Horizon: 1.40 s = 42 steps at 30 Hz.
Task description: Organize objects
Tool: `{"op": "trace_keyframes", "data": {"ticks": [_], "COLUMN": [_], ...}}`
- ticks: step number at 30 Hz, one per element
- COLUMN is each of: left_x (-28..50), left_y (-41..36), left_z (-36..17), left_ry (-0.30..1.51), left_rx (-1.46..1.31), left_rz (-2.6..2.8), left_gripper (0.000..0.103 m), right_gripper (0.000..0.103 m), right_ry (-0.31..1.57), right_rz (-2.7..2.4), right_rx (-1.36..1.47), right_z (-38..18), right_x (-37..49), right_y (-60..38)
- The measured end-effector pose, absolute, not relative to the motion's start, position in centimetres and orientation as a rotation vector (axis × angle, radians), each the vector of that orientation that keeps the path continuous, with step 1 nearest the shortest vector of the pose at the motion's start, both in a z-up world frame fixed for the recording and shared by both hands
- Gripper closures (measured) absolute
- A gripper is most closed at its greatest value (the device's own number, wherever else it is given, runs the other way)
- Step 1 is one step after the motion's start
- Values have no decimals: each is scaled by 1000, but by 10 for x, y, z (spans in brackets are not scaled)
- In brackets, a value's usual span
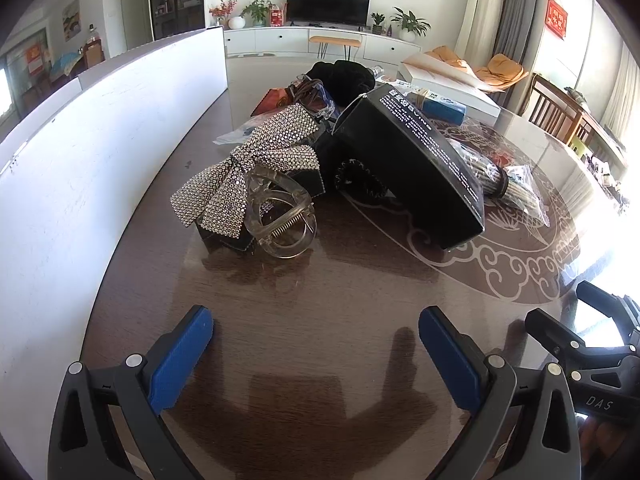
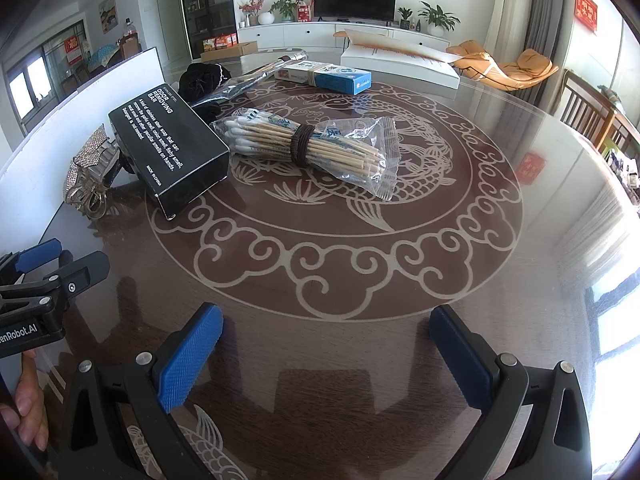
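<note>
Low wrist views face tabletop, share black box [image 1: 408, 160].

The tilted black cardboard box [image 1: 408, 160] hides most of the bagged cotton swab bundle [image 1: 504, 180] behind it; the box's small white print blurs.

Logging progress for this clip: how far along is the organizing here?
Nothing looks sorted yet. The rhinestone bow clip, clear claw clip, black box and black scrunchie lie jumbled together; the cotton swab pack and blue box lie loose on the table. Nothing is in hand: left gripper and right gripper are open and empty. All sorting remains.
</note>
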<state>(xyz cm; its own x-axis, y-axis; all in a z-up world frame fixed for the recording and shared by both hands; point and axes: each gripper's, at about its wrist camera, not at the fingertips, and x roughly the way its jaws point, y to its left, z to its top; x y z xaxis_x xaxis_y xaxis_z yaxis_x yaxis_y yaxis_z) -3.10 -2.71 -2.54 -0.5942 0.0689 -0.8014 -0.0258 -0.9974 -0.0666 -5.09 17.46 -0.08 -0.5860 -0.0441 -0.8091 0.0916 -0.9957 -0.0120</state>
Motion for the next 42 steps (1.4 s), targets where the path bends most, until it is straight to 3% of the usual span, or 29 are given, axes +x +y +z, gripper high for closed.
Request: {"op": "trace_keyframes", "data": {"ticks": [35,42], "left_x": [-29,-24], "left_y": [-27,-23], "left_z": [-28,-28], "left_ry": [-44,48], "left_rx": [-1399,-1423], "left_rz": [2755,2723], "left_gripper": [0,0], "right_gripper": [0,0], "right_ry": [81,80], "right_rz": [-2731,-2731], "right_rx": [1391,1391], "right_z": [-1,-1], "right_x": [-51,-51], "right_y": [174,175]}}
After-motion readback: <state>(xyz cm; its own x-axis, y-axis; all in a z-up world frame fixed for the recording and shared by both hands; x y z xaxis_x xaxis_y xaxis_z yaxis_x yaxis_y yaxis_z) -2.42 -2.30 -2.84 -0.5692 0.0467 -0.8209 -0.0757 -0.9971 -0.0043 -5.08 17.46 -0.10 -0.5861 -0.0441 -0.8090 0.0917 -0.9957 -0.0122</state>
